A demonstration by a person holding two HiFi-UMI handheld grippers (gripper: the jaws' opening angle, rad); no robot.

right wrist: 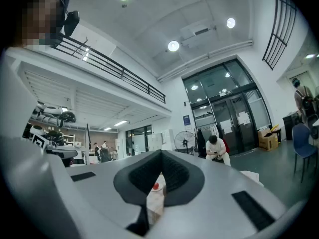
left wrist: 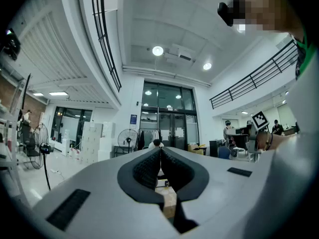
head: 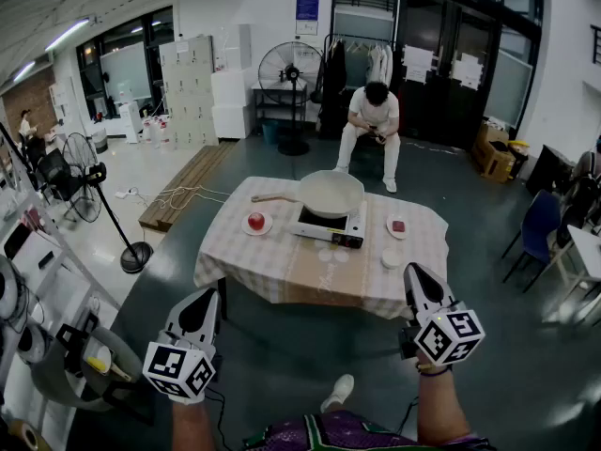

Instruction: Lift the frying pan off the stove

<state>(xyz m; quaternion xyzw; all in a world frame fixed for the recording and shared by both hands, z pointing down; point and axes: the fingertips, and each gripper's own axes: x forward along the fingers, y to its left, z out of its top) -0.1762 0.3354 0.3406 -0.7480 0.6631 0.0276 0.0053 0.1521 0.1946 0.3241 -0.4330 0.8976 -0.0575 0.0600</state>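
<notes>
A cream frying pan (head: 331, 193) with a wooden handle (head: 272, 198) pointing left sits on a white portable stove (head: 329, 225), on the table (head: 282, 271) covered with a checked cloth. Both grippers hang well short of the table, near my body. In the head view my left gripper (head: 208, 297) is at lower left and my right gripper (head: 414, 272) at lower right. The left gripper (left wrist: 160, 151) is shut with nothing in it, its pads meeting at the tip. My right gripper (right wrist: 161, 154) is also shut and empty.
On the table are a plate with a red fruit (head: 256, 222), a small plate with a red piece (head: 398, 226) and a small white dish (head: 391, 258). A seated person (head: 373, 125) is behind the table. A standing fan (head: 84, 172) and shelving are at left.
</notes>
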